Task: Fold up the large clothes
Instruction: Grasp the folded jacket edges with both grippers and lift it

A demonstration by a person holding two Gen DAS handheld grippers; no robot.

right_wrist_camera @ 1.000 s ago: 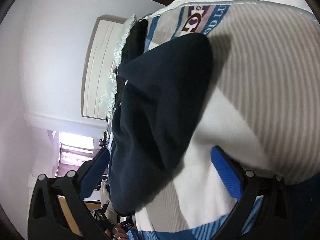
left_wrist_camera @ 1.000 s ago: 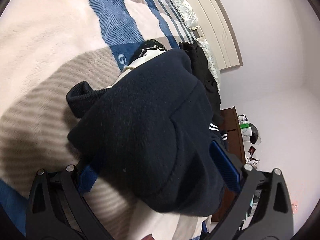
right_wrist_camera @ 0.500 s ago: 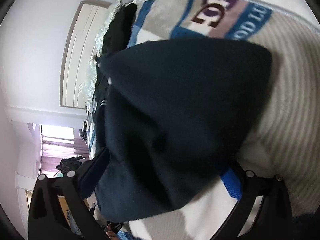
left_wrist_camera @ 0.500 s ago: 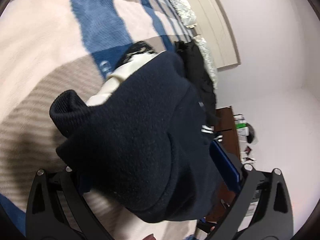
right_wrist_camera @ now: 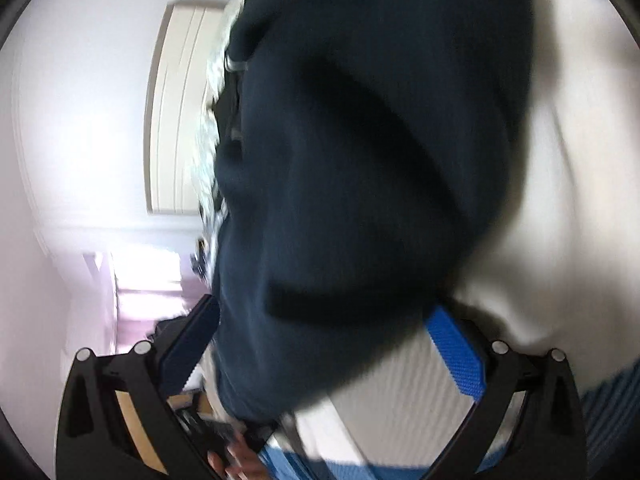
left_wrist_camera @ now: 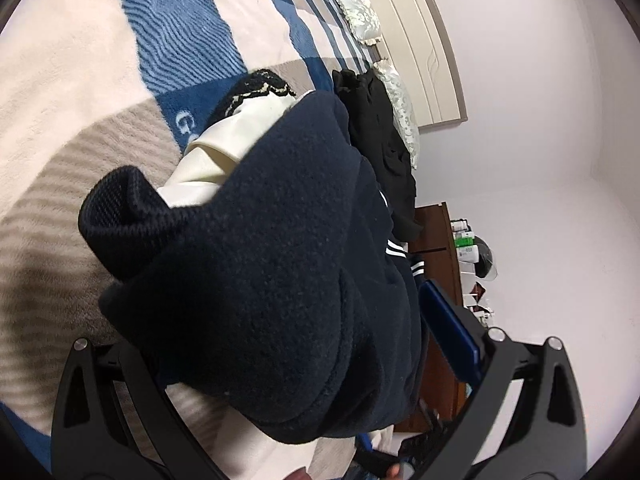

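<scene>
left gripper [left_wrist_camera: 288,332]: wide apart, fleece [left_wrist_camera: 280,264] draped between | right gripper [right_wrist_camera: 324,332]: wide apart, fleece between | fleece: navy, bunched, cuff left

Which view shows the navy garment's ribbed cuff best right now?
The left wrist view: the ribbed cuff is sharp there, curled at the left edge of the navy garment, above the striped blanket. The right wrist view is motion-blurred and shows only dark fabric; no cuff can be made out.

The navy sweater [right_wrist_camera: 360,160] rose to fill the centre and top of the right wrist frame, blurring, while its cuff [left_wrist_camera: 120,212] lifted at left in the left wrist frame.
</scene>
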